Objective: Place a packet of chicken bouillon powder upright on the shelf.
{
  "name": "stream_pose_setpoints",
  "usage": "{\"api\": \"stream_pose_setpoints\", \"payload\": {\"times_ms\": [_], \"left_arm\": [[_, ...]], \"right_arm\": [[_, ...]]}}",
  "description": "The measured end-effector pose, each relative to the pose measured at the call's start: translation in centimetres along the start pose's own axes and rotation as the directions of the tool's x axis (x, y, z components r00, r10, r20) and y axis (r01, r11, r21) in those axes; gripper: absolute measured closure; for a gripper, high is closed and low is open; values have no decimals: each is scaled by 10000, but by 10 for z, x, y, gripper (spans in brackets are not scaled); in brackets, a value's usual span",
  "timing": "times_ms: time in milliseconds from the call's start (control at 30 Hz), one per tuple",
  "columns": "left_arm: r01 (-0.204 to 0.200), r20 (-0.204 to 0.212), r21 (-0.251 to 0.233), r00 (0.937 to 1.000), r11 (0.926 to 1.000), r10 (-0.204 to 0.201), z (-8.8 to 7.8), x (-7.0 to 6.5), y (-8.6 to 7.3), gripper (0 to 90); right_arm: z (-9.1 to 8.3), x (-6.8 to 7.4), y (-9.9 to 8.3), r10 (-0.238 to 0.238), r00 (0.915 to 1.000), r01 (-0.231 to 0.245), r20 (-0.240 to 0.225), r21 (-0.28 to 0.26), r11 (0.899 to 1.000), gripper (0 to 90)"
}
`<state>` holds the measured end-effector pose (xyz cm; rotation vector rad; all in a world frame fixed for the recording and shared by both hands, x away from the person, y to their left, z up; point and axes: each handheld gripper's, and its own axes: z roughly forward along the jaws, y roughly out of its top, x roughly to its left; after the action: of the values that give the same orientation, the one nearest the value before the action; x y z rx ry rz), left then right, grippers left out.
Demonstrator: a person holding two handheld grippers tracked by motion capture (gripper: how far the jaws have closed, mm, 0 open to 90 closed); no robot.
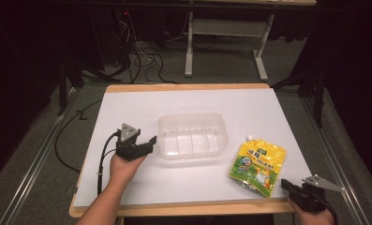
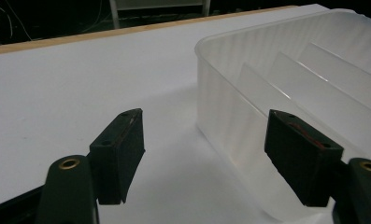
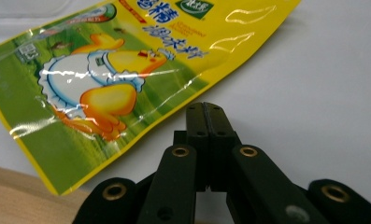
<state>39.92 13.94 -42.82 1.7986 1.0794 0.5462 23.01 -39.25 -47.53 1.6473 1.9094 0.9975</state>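
Pouch [image 1: 258, 166] flat on bench [image 1: 127, 108], near right; clear tub [image 1: 191, 136] centre. Left tool [image 2: 204, 154] spread beside tub's left wall. Right tool [image 3: 205, 135] pressed together, empty, just near pouch.

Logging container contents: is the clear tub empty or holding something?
Empty. The tub shows bare ribbed bottom; the pouch lies on the table beside it.

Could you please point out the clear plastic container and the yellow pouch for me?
clear plastic container [image 1: 166, 125], high view, on its left rim.
yellow pouch [image 1: 258, 163], high view, on the middle of its printed front.
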Motion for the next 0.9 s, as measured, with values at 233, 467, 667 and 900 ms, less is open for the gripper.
{"api": "stream_pose_setpoints", "payload": {"times_ms": [233,467,667,900], "left_arm": [[-46,23,-63,10000,10000,46,-1,-2,1,293],[9,-191,-112,9998,9999,-12,-9,4,-3,293],[30,-337,-53,9994,10000,-32,-16,8,-6,294],[71,-352,123,9994,9999,-66,-19,13,-11,295]], "right_arm": [[6,9,-2,-113,9979,129,-633,248,9996,900],[15,16,5,-311,9946,346,-986,342,9988,900],[26,27,13,-734,9882,803,-1347,466,9957,900],[25,31,23,-960,9852,968,-1419,-14,9953,866]]}}
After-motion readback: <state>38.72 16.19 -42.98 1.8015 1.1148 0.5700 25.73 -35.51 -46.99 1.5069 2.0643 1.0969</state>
